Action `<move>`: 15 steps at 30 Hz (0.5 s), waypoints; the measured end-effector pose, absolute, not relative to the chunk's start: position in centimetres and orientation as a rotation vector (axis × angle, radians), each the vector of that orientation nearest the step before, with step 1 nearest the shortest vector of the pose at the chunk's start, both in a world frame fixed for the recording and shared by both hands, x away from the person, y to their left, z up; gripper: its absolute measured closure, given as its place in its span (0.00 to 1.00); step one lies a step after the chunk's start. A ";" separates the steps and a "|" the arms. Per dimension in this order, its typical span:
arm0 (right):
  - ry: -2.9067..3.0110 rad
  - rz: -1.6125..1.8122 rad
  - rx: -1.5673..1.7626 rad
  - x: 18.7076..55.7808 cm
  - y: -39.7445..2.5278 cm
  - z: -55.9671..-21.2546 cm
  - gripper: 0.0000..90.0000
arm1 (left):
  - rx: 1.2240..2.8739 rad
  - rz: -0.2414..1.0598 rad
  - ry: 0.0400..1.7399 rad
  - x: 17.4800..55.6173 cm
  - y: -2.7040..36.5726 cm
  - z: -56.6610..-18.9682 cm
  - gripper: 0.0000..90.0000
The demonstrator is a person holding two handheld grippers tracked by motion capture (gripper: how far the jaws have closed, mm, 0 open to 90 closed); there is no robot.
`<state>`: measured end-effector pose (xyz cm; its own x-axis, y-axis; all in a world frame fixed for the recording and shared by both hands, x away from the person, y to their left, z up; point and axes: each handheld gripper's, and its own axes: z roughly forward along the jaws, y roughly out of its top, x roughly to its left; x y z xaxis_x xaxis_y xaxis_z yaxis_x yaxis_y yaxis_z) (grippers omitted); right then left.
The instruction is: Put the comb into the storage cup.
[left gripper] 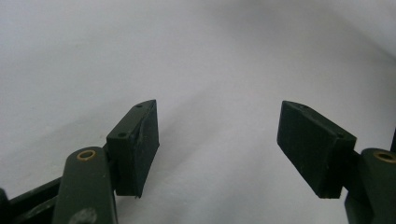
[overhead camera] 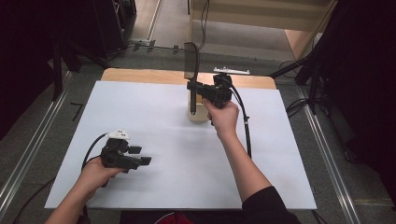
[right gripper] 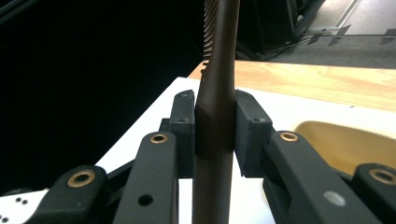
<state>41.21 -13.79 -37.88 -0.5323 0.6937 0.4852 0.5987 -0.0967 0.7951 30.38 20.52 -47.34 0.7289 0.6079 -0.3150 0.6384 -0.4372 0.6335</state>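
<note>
In the high view, a small pale holder (overhead camera: 198,115) stands on the white sheet (overhead camera: 177,182) that covers the table, towards its far side. What lies inside the holder cannot be made out from here. The right gripper (overhead camera: 192,87) is raised just above it, held in the person's right hand (overhead camera: 223,116), and it has a dark brush (overhead camera: 191,63) clamped by the handle. The brush stands upright: its broad head rises above the jaws, and the thin end of its handle hangs down to the holder's mouth; whether it touches the holder cannot be told. Well apart, near the front left of the sheet, the left gripper (overhead camera: 140,155) rests low in the left hand (overhead camera: 95,175), with its jaws spread and nothing between them.

The left gripper view looks along its own two black pads (left gripper: 137,147), which stand wide apart over bare white sheet, gripping nothing.

The right gripper view shows what the high view is too far off to give. The two pads (right gripper: 183,135) press flat on either side of the brush handle (right gripper: 217,140), which is round, smooth and dark brown. A row of fine teeth or bristles runs up one edge of the head at the top of the view. To the right, behind the jaws, the yellowish rim of the holder (right gripper: 345,140) appears, and the part of its inside that shows looks bare.
</note>
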 end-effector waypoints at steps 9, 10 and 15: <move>1.981 1.679 1.522 42.5 -15.3 -37.3 0.78 | 2.150 -0.031 0.931 30.4 20.5 -47.1 0.34; 1.975 1.667 1.526 42.7 -15.4 -37.3 0.78 | 2.149 -0.027 0.931 30.4 20.5 -47.1 0.34; 1.939 1.616 1.547 43.5 -15.6 -37.1 0.78 | 2.146 -0.029 0.932 30.4 20.5 -47.1 0.34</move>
<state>43.53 -15.57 -37.06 -0.4420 0.7771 0.4482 0.5808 -0.1329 0.8032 30.37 20.55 -47.05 0.7307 0.6106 -0.3054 0.6284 -0.4266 0.6505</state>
